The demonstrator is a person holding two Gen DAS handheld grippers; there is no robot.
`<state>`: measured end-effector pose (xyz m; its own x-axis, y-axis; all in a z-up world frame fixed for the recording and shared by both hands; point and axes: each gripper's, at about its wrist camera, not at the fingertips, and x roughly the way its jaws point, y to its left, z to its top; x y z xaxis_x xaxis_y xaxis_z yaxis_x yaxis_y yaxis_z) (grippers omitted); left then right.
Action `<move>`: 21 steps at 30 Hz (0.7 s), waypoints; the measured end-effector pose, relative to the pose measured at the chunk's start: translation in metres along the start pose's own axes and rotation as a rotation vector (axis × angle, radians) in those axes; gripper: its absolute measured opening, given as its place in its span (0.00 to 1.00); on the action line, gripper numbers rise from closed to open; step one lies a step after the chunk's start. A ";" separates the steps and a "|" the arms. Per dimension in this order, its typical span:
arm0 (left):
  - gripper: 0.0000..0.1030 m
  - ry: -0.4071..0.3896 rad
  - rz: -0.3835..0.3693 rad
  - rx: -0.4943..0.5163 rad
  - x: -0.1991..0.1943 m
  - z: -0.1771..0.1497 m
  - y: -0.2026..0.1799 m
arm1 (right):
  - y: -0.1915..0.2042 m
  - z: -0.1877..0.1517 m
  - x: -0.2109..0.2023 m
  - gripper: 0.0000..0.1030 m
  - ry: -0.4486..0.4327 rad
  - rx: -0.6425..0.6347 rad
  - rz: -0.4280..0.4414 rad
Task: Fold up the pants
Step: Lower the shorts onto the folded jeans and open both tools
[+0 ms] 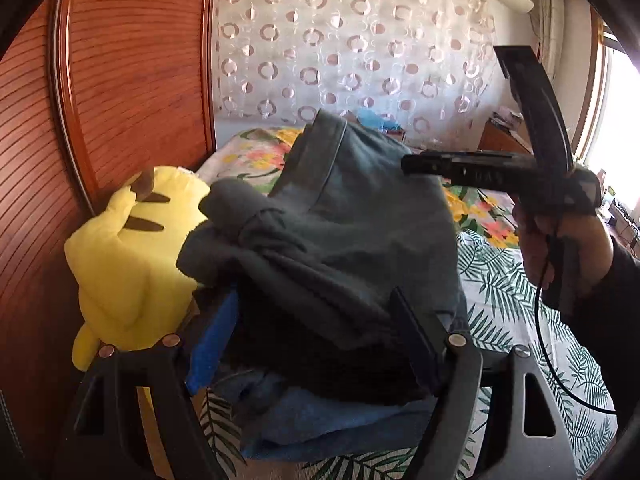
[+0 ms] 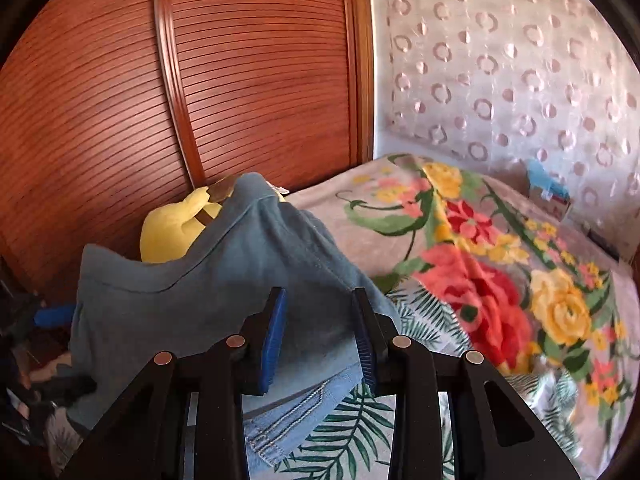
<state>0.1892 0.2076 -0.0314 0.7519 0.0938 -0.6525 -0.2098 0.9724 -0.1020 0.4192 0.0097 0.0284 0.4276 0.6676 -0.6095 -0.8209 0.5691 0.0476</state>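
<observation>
A heap of grey-blue pants [image 1: 340, 220] lies on the bed, on top of lighter blue denim [image 1: 340, 428]. My left gripper [image 1: 312, 300] stands wide open around the near end of the heap, its blue pad on one side and its black finger on the other, neither squeezing the cloth. In the right wrist view the same pants [image 2: 200, 292] spread out below my right gripper [image 2: 320, 320]. It is partly open, with cloth showing in the gap and the pads not pressing it. The right gripper's fingers [image 1: 460, 170] reach over the heap's far right edge, held by a hand [image 1: 560, 240].
A yellow plush toy [image 1: 132, 248] sits right behind the pants against a slatted wooden wardrobe door [image 1: 132, 80]. The bed has a leaf-print sheet [image 1: 512, 300] and a floral blanket [image 2: 480, 260] to the right. A patterned curtain [image 1: 360, 40] hangs behind the bed.
</observation>
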 end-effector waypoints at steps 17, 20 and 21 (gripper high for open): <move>0.76 -0.047 0.014 0.030 -0.039 -0.005 -0.012 | 0.042 -0.028 -0.063 0.33 -0.058 0.032 -0.055; 0.77 -0.057 -0.003 0.042 -0.048 -0.009 -0.019 | 0.052 -0.042 -0.086 0.33 -0.076 0.031 -0.078; 0.79 -0.060 -0.005 0.046 -0.050 -0.010 -0.022 | 0.055 -0.047 -0.095 0.33 -0.082 0.033 -0.086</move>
<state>0.1501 0.1796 -0.0037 0.7896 0.1002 -0.6054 -0.1777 0.9816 -0.0693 0.3163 -0.0448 0.0518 0.5268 0.6515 -0.5459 -0.7672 0.6409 0.0246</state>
